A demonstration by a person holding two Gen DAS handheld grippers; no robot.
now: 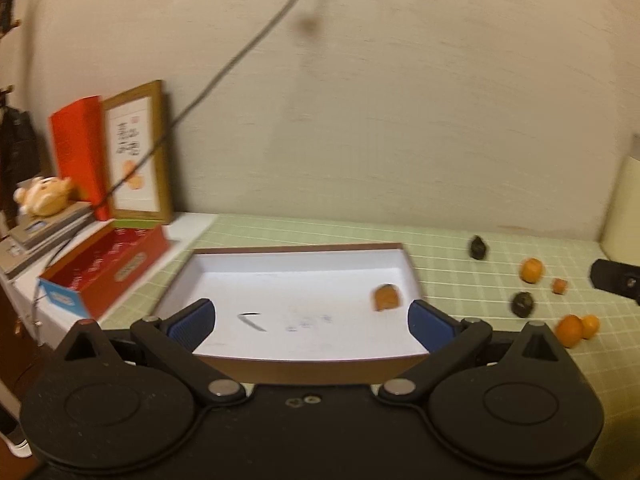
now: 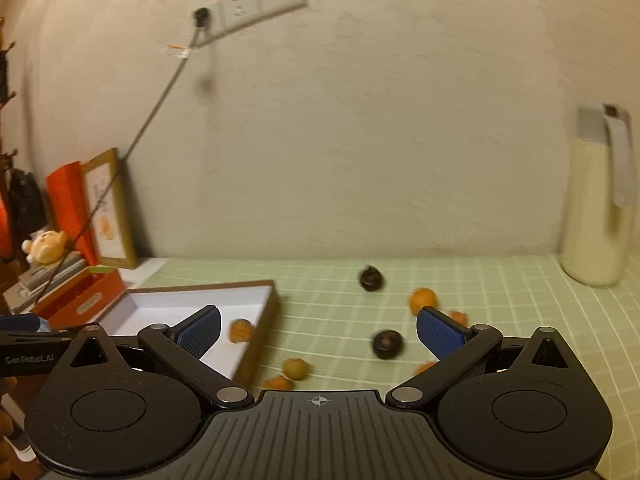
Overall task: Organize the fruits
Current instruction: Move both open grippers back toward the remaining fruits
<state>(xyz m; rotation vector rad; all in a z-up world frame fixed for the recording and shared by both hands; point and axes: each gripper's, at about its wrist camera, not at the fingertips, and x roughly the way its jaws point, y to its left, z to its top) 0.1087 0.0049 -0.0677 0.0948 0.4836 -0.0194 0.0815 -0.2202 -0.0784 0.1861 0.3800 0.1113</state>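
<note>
A shallow white tray with brown walls (image 1: 304, 249) lies on the green checked cloth; one orange fruit (image 1: 386, 297) sits in its right part. My left gripper (image 1: 311, 318) is open and empty over the tray's near edge. In the right wrist view the tray (image 2: 267, 312) is at left with the same fruit (image 2: 241, 330) inside. My right gripper (image 2: 318, 332) is open and empty above loose fruit: a dark round fruit (image 2: 386, 344) between the fingers, another dark one (image 2: 370, 278) farther back, and orange fruits (image 2: 422, 299) (image 2: 295, 368).
A cream thermos jug (image 2: 596, 208) stands at the back right. Red boxes (image 1: 108, 268), a framed picture (image 1: 136, 152) and a plush toy (image 1: 44, 196) crowd the left. A cable (image 2: 160, 100) runs from a wall socket. More loose fruit (image 1: 531, 270) (image 1: 569, 330) lies right of the tray.
</note>
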